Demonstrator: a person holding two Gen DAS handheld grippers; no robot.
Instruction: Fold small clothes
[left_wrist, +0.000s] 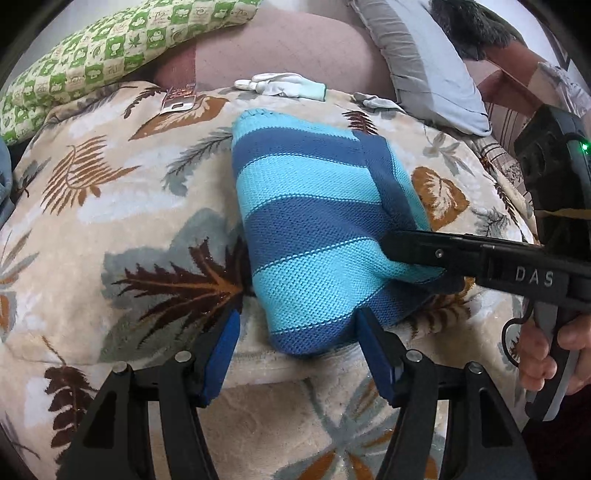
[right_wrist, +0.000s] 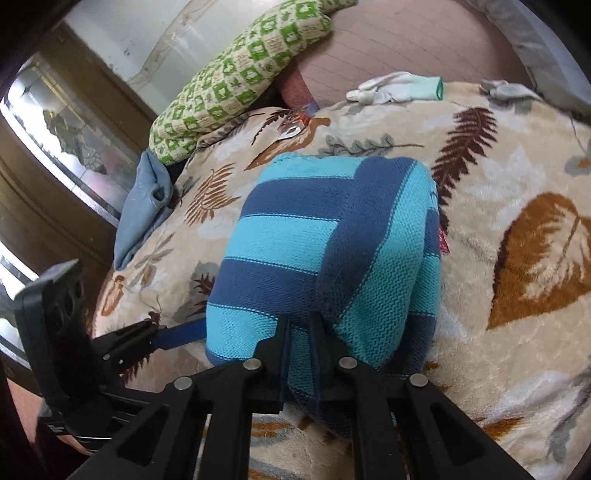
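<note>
Clamped on a fold of the striped knit garment, the right gripper has its 2 black fingers pinched together with blue cloth bunched between them. From the left wrist view, that same gripper reaches in from the right edge, a hand wrapped around its handle. Beside it, the left gripper stands released, its 2 blue pads spread on either side of the garment's near end without pressing it. Folded into a compact bundle, the garment lies on a beige leaf-print blanket. Behind it rest a white glove and a green checked pillow.
</note>
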